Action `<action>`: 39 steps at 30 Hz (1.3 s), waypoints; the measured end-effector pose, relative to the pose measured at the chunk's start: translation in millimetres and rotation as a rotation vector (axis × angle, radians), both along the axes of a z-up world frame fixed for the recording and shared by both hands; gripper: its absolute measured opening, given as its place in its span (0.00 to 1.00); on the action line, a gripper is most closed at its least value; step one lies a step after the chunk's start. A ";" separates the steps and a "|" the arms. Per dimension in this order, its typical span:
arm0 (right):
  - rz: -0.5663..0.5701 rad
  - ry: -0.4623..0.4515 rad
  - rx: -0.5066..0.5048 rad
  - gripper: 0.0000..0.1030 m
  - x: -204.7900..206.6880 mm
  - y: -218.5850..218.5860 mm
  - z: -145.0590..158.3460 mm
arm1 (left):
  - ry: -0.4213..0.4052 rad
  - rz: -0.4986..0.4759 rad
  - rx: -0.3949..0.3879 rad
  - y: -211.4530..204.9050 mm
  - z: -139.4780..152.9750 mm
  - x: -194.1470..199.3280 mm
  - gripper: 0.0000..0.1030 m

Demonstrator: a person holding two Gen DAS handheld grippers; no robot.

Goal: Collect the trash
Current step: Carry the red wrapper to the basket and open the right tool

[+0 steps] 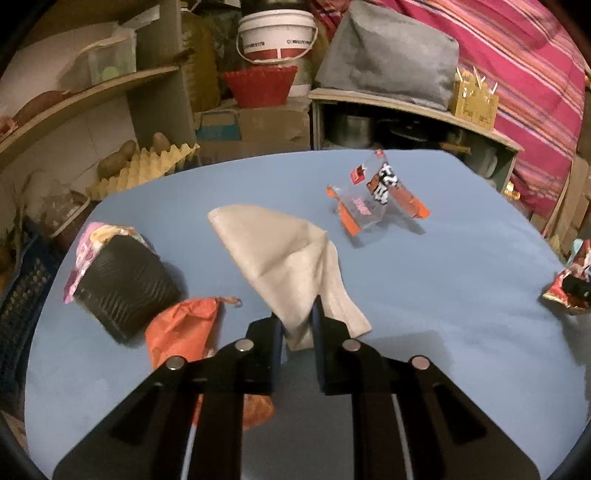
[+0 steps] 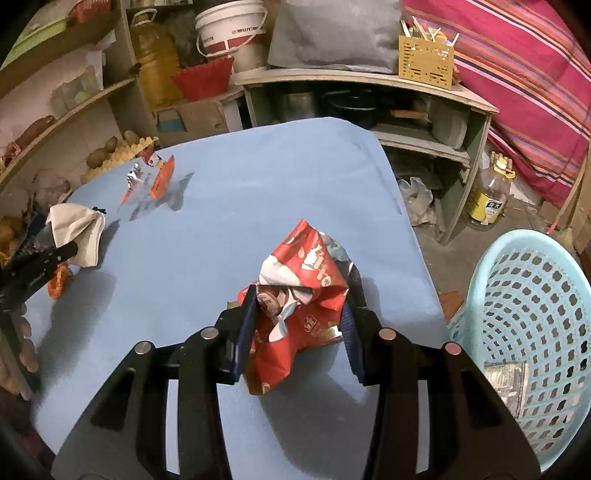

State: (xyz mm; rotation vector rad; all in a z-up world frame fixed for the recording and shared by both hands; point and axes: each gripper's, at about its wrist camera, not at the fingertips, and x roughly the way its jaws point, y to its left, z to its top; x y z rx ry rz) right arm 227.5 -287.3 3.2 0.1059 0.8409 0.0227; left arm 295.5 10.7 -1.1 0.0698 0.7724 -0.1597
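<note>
My left gripper [image 1: 298, 317] is shut on the near corner of a beige paper napkin [image 1: 280, 258], which is lifted off the blue table [image 1: 461, 277]. In the right wrist view the same napkin [image 2: 77, 232] hangs from that gripper [image 2: 72, 249] at the far left. My right gripper [image 2: 301, 317] is shut on a crumpled red snack bag [image 2: 306, 280] near the table's right edge. A black ribbed cup [image 1: 125, 288] lies on its side on a pink wrapper. An orange wrapper [image 1: 184, 328] lies beside it, and a clear and orange wrapper [image 1: 373, 195] stands farther back.
A light-blue plastic basket [image 2: 535, 314] stands off the table's right edge with a silvery wrapper [image 2: 506, 384] inside. Wooden shelves, a white bucket [image 1: 277, 33], a red basket and an egg tray [image 1: 144, 166] crowd the space behind the table. A person's hand [image 2: 26, 343] shows at the left.
</note>
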 end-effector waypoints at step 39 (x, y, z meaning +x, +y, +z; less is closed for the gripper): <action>-0.236 -0.183 0.052 0.46 -113.9 -201.7 43.9 | -0.132 -0.270 -0.095 -252.0 60.7 -103.2 0.15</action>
